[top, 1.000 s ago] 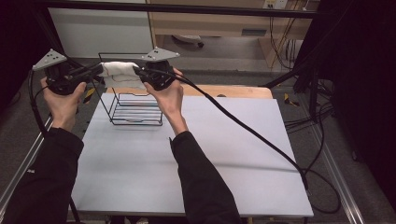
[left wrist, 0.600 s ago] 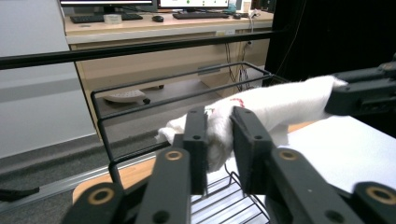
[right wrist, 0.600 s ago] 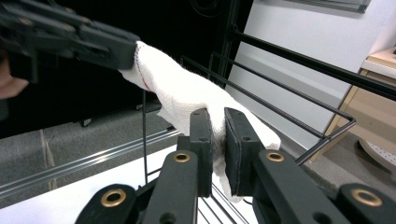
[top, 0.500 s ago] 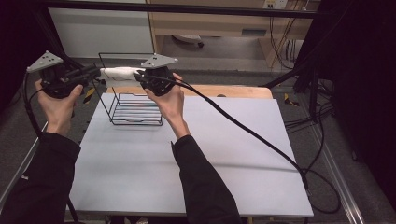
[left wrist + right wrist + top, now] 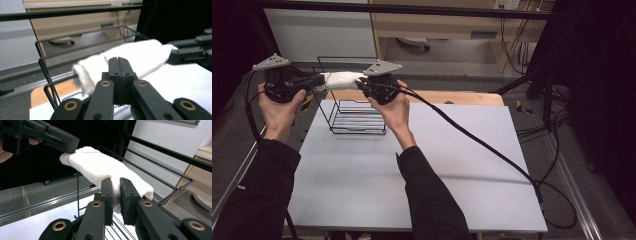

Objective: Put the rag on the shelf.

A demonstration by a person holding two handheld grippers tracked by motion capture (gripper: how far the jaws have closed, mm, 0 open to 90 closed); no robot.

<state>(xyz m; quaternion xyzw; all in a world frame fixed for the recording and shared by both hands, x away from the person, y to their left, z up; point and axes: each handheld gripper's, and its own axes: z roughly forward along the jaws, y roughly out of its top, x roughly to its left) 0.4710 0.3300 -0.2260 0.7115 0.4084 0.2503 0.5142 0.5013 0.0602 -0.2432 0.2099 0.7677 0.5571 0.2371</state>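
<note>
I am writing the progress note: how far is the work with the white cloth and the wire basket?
Done: both grippers have lifted the white cloth, the left gripper having just closed on one end, the right gripper pinching the other. In hand: it hangs stretched above the wire basket. Left, probably: lowering it in; the basket looks empty.

The cloth (image 5: 341, 78) is white with a faint coloured stripe, the wire basket (image 5: 357, 117) black, the worktop (image 5: 427, 175) white with a wooden far edge.

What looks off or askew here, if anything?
Nothing spilled or damaged. The white towel is stretched level between the left tool and right tool, above the black wire rack, which stands upright on the white table.
</note>
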